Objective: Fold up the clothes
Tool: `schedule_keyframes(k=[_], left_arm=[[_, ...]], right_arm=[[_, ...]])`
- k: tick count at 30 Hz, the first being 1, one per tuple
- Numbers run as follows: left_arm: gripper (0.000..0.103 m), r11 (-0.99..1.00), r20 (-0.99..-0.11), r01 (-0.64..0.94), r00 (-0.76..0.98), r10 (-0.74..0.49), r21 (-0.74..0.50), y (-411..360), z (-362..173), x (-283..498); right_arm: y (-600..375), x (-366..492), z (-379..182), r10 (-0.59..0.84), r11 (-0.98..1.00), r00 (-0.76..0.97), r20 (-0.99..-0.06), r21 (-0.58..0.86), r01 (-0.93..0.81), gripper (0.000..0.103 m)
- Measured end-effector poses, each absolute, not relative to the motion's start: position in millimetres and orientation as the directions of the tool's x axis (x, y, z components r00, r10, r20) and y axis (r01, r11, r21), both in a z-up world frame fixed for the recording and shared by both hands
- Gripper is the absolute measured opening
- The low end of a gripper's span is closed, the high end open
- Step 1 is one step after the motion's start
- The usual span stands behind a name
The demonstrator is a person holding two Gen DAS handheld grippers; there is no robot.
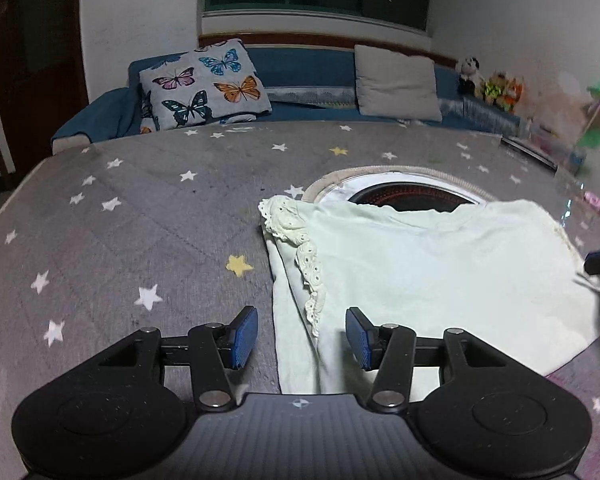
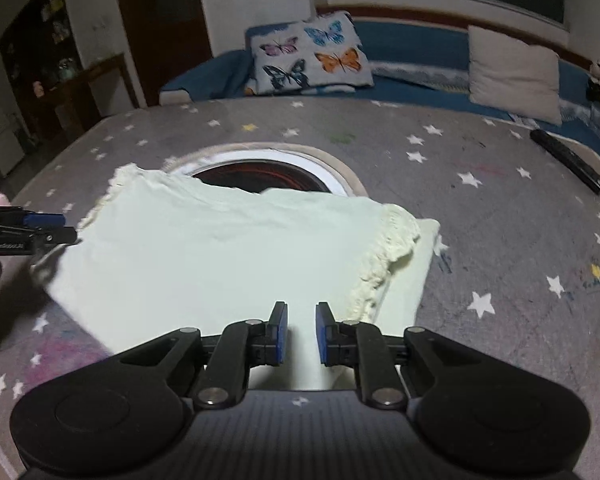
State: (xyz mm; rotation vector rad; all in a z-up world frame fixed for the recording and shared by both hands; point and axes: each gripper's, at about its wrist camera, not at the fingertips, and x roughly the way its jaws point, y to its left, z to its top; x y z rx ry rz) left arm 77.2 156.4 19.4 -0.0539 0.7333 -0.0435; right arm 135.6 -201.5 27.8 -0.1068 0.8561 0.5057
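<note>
Starry tablecloth [image 2: 480,208] under pale garment [image 2: 228,264]

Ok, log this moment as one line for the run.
task: fold clothes | pale green top flat on star tablecloth, sleeves folded in | left gripper open | right gripper open | nothing gripped

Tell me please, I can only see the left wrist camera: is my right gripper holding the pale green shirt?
Observer: No. The right gripper is open, with a narrow gap between its pads, over the near edge of the shirt.
Operator: Where is the lace sleeve on that side?
Observer: The right lace sleeve lies on top of the shirt, just right of that gripper.
Operator: What is far left in the room?
Observer: A dark wooden cabinet with small things on its shelves.
</note>
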Motion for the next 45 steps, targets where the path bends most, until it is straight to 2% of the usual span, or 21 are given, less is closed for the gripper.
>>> schedule_keyframes(k=[17, 24, 33, 37, 40, 45], left_arm=[[0.050, 0.977, -0.659, -0.060, 0.746, -0.091, -0.203, 168.1, 8.2, 44.9], [0.049, 0.970, -0.654, -0.091, 0.752, -0.081, -0.225, 164.3, 6.7, 32.8], [0.038, 0.972, -0.657, -0.099, 0.751, -0.067, -0.213, 164.1, 8.0, 28.0], [0.024, 0.971, -0.651, -0.090, 0.755, -0.078, -0.220, 164.3, 6.4, 26.8], [0.016, 0.973, -0.649, -0.089, 0.757, -0.072, -0.212, 164.7, 6.5, 27.3], [0.016, 0.975, -0.650, -0.094, 0.757, -0.062, -0.202, 164.8, 5.7, 28.8]], right_arm=[[-215.6, 119.8, 13.1, 0.336, 0.908, 0.556, -0.760, 0.104, -0.407, 0.015], [-206.2, 105.9, 17.5, 0.360, 0.890, 0.567, -0.741, 0.090, -0.448, 0.015], [-208.3, 96.9, 19.4, 0.345, 0.896, 0.591, -0.729, 0.068, -0.440, 0.016], [-201.0, 86.2, 24.5, 0.405, 0.863, 0.573, -0.713, 0.091, -0.496, 0.016], [-198.8, 81.4, 17.1, 0.388, 0.866, 0.565, -0.728, 0.077, -0.494, 0.016], [-212.0, 73.2, 17.7, 0.371, 0.884, 0.587, -0.719, 0.079, -0.461, 0.016]])
